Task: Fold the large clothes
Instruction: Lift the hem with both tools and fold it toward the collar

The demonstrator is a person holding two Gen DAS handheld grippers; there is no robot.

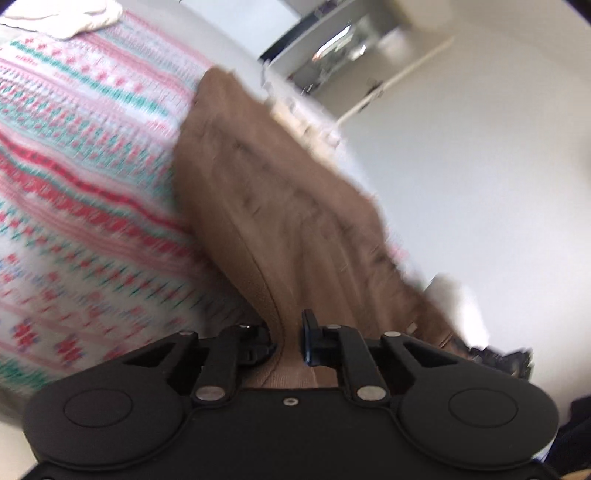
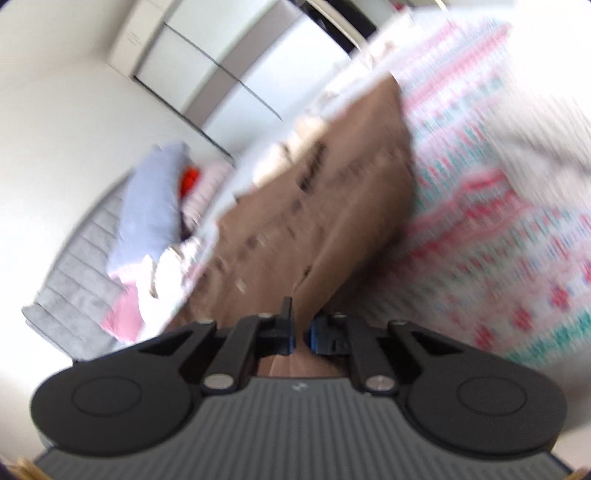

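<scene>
A large brown garment (image 1: pixel 273 192) with dark lettering hangs stretched above the bed. My left gripper (image 1: pixel 290 339) is shut on its near edge, with cloth pinched between the fingers. In the right wrist view the same brown garment (image 2: pixel 332 206) stretches away from my right gripper (image 2: pixel 301 332), which is shut on another part of its edge. Both views are blurred by motion. The garment's far end reaches toward the bed's far side.
A bedspread (image 1: pixel 81 177) patterned in pink, red and green covers the bed (image 2: pixel 498 221). A cream cloth (image 1: pixel 70 18) lies at its far corner. A pile of clothes and a pale blue pillow (image 2: pixel 151 206) lie by a grey headboard (image 2: pixel 70 280). White walls and wardrobe doors (image 2: pixel 221 66) stand behind.
</scene>
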